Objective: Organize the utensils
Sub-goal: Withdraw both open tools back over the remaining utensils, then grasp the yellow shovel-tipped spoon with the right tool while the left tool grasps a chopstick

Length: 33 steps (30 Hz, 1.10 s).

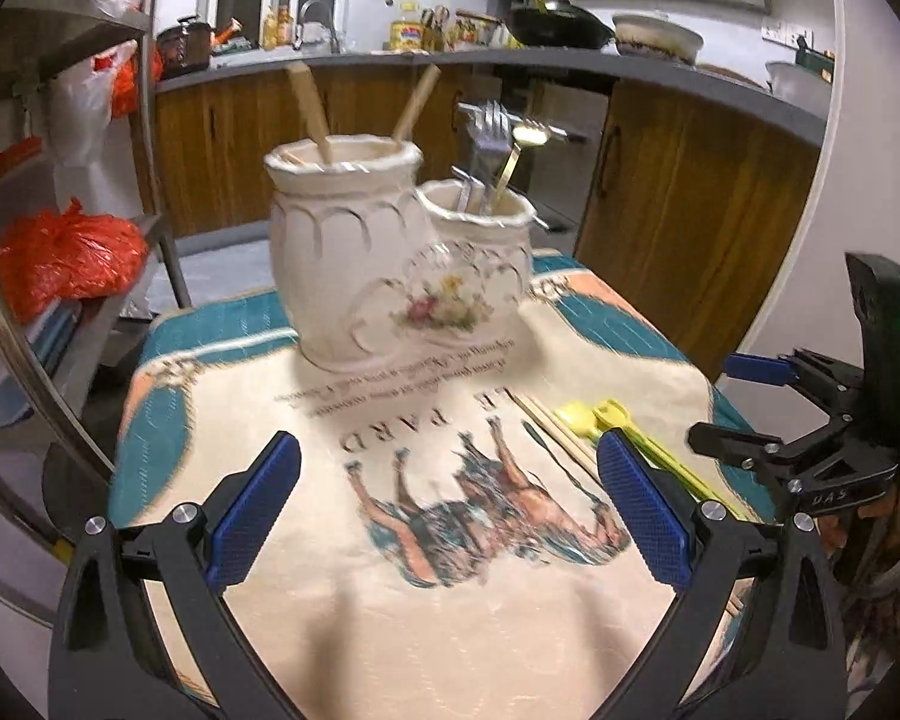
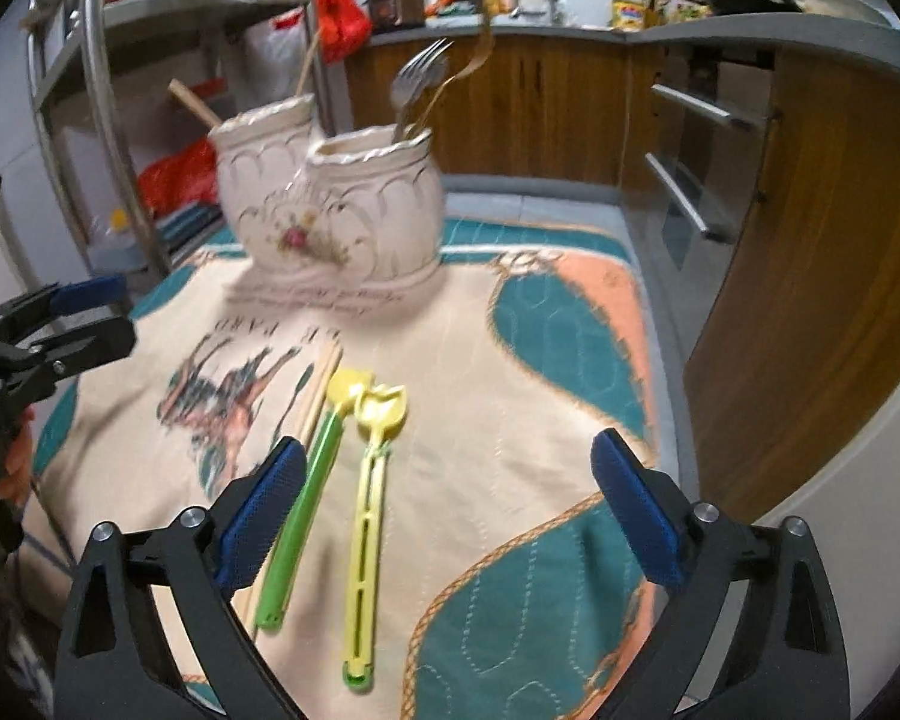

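Observation:
A cream ceramic double holder (image 1: 354, 264) (image 2: 330, 210) stands at the far side of a printed cloth (image 1: 450, 630). Its taller pot holds wooden chopsticks (image 1: 309, 108); the lower pot (image 1: 480, 252) holds forks (image 1: 489, 126) and a gold spoon. Two toy utensils lie on the cloth with yellow heads: one green-handled (image 2: 306, 498), one yellow-handled (image 2: 369, 498). Loose chopsticks (image 2: 321, 384) lie left of them. My right gripper (image 2: 450, 516) hangs open above the two, with the yellow handle between its fingers and untouched. Over the horse print, my left gripper (image 1: 450, 510) is open and holds nothing.
The cloth covers a small table whose right edge (image 2: 654, 420) drops toward wooden kitchen cabinets (image 2: 810, 300). A metal rack (image 2: 108, 120) with red bags stands on the left. Each gripper shows at the edge of the other's view, the right gripper (image 1: 732, 405) and the left gripper (image 2: 99, 315).

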{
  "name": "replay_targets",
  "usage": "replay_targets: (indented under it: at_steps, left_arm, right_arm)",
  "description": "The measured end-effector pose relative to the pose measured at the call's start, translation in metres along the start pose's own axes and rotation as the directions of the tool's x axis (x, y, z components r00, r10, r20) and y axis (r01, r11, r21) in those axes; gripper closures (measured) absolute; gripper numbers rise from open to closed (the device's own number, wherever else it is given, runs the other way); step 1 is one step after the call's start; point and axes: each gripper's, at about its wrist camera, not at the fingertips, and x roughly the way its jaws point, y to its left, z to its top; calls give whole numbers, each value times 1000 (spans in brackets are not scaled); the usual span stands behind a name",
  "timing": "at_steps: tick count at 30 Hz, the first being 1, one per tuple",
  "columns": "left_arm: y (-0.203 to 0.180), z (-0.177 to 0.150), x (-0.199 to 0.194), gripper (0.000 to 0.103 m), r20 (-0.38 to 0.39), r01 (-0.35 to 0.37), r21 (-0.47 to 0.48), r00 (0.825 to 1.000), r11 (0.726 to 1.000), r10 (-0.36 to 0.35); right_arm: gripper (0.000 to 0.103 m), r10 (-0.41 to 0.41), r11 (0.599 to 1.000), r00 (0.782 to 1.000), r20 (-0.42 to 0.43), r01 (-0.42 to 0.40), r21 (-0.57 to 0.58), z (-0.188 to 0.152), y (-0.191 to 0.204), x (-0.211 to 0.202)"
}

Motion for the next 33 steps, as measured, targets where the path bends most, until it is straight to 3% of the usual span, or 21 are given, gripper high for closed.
replay_targets:
  at_steps: [4,7,9,12,15,21,23,25,33]
  left_arm:
    - [-20,-7,13,6,-54,13,8,998,1000,-13]
    - [-37,-11,21,6,-81,6,29,997,1000,-4]
    - [-43,-14,24,6,-93,-4,35,996,999,7]
    - [-49,-16,29,6,-115,-6,27,993,1000,9]
    - [-55,-17,31,12,-127,-8,23,992,1000,10]
    - [-67,-18,41,44,-183,-8,-11,983,1000,6]
    - [-71,-20,44,51,-197,-9,-23,980,1000,5]
    - [-77,-22,47,51,-210,-8,-35,978,999,1]
    - [-86,-23,48,68,-226,-63,-25,972,998,56]
  right_arm:
    - [48,33,999,998,-53,-34,-31,-4,7,6]
    - [64,99,995,991,-92,-100,-12,-7,6,10]
    - [73,119,992,986,-116,-121,-19,-10,7,14]
    - [77,126,991,984,-130,-131,-30,-12,9,18]
    - [92,130,990,983,-126,-136,-35,-10,8,21]
    - [92,162,987,983,-82,-162,6,-8,-6,12]
    - [92,168,986,983,-71,-167,15,-9,-11,9]
    - [92,175,984,983,-56,-174,27,-9,-14,5]
    - [92,202,979,979,-25,-201,21,-12,-16,-5]
